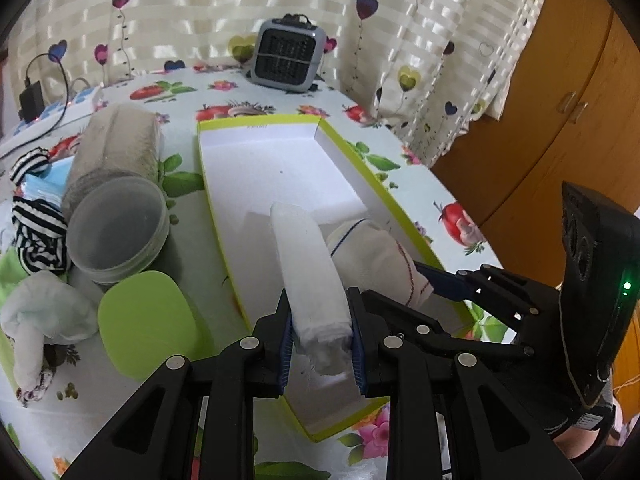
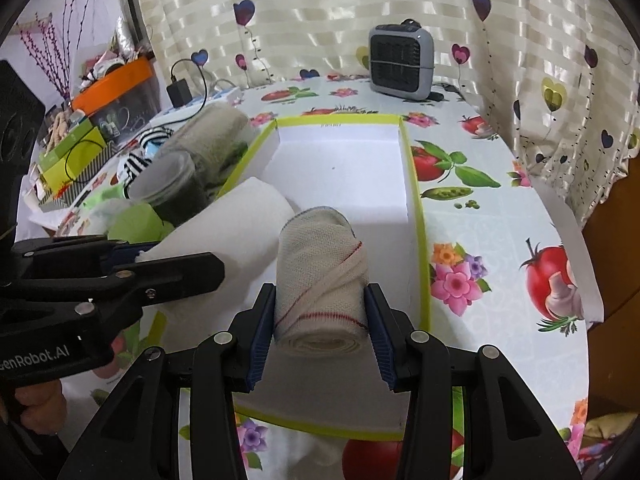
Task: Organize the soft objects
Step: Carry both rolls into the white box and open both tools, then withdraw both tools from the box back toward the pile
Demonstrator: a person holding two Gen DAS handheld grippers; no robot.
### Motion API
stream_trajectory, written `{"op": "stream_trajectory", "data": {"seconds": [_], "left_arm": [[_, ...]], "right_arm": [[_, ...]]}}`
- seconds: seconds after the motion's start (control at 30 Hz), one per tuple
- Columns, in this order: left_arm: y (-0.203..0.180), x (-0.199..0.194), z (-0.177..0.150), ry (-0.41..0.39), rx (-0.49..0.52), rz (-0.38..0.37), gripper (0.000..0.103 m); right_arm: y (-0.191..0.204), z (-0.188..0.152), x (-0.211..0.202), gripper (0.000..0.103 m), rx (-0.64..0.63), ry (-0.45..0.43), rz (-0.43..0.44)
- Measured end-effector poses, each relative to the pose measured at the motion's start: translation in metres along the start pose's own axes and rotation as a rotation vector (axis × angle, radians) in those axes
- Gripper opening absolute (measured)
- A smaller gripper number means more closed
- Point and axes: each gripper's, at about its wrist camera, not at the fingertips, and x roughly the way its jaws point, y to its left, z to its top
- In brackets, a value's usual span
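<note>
Two hand-held tools hover over a shallow white box with a lime-green rim [image 2: 421,240], which lies on a surface covered in a fruit-and-flower print. The left tool [image 1: 322,340] is clamped on a long white cloth roll [image 1: 308,276], which slants down toward the box floor. The right tool [image 2: 320,334] is clamped on a stubby bandage roll with a red thread [image 2: 324,280], held just beside the box's right wall. Both rolls sit over the near end of the box; the far end is bare.

Outside the box's left wall wait a clear round tub [image 1: 118,232], a green lid [image 1: 146,324], a grey towel roll [image 1: 118,148], striped fabric [image 1: 38,236] and a crumpled white cloth [image 1: 48,312].

The likely trouble: the two tools are close together and could knock each other on release. The loose-wound rolls might unravel or spring open, and the bandage could catch on the right wall and tip outside the box.
</note>
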Motion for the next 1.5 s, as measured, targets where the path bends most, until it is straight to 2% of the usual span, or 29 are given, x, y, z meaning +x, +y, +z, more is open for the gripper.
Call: {"op": "stream_trajectory", "data": {"seconds": [0.13, 0.23, 0.3, 0.47, 0.9, 1.23, 1.3, 1.37, 1.5], "left_arm": [[0.004, 0.005, 0.000, 0.021, -0.010, 0.019, 0.030], [0.005, 0.000, 0.000, 0.006, -0.012, 0.016, 0.039], [0.004, -0.004, 0.001, -0.007, -0.010, 0.007, 0.040], [0.003, -0.015, 0.000, -0.028, -0.016, 0.009, 0.040], [-0.004, -0.052, -0.009, -0.109, 0.034, 0.132, 0.041], [-0.001, -0.072, -0.023, -0.152, 0.021, 0.179, 0.041], [0.001, -0.076, -0.026, -0.162, 0.010, 0.185, 0.041], [0.003, -0.079, -0.029, -0.165, -0.001, 0.193, 0.041], [0.007, -0.084, -0.037, -0.164, -0.015, 0.213, 0.041]], "right_arm": [[0.003, -0.001, 0.003, 0.048, -0.023, 0.005, -0.001], [0.006, 0.000, 0.000, 0.048, -0.042, -0.016, -0.012], [0.007, 0.001, -0.005, 0.049, -0.052, -0.034, -0.019], [0.010, 0.004, -0.016, 0.049, -0.064, -0.064, -0.028], [0.021, 0.005, -0.036, 0.049, -0.075, -0.113, -0.023], [0.035, 0.000, -0.047, 0.049, -0.092, -0.129, -0.009], [0.038, -0.001, -0.050, 0.050, -0.096, -0.132, -0.003], [0.041, -0.002, -0.051, 0.056, -0.101, -0.134, 0.000], [0.047, -0.004, -0.056, 0.057, -0.112, -0.140, 0.009]]}}
